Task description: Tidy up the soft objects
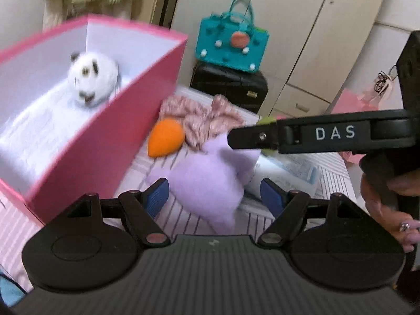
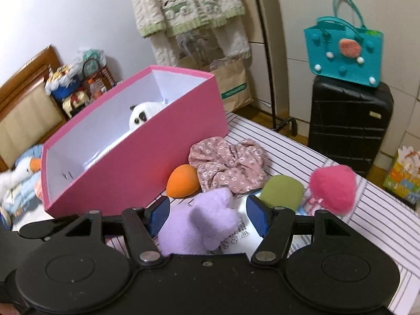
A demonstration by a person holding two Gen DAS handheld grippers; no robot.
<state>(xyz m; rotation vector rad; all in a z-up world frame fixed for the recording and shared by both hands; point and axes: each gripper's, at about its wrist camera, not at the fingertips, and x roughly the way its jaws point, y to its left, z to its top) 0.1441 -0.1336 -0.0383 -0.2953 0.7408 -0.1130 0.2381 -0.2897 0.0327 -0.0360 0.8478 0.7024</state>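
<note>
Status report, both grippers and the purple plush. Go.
Left gripper open, right gripper open, nothing held. Purple plush on the bed between both sets of jaws. White plush already in pink box. Path unobstructed.

The left claw (image 1: 214, 194) tilts downward, its two blue-padded fingers (image 1: 156, 197) standing well apart with nothing pressed between the pads. The right claw (image 2: 208, 214) also tilts downward, its blue pads (image 2: 258, 214) likewise spread and clamping nothing. In the left wrist view the right claw (image 1: 231, 137) reaches in from the right edge as a black arm, seen side-on, so its jaw gap cannot be read there. Below it the person's right hand (image 1: 388, 204) wraps the handle, a ring on one finger.
</note>
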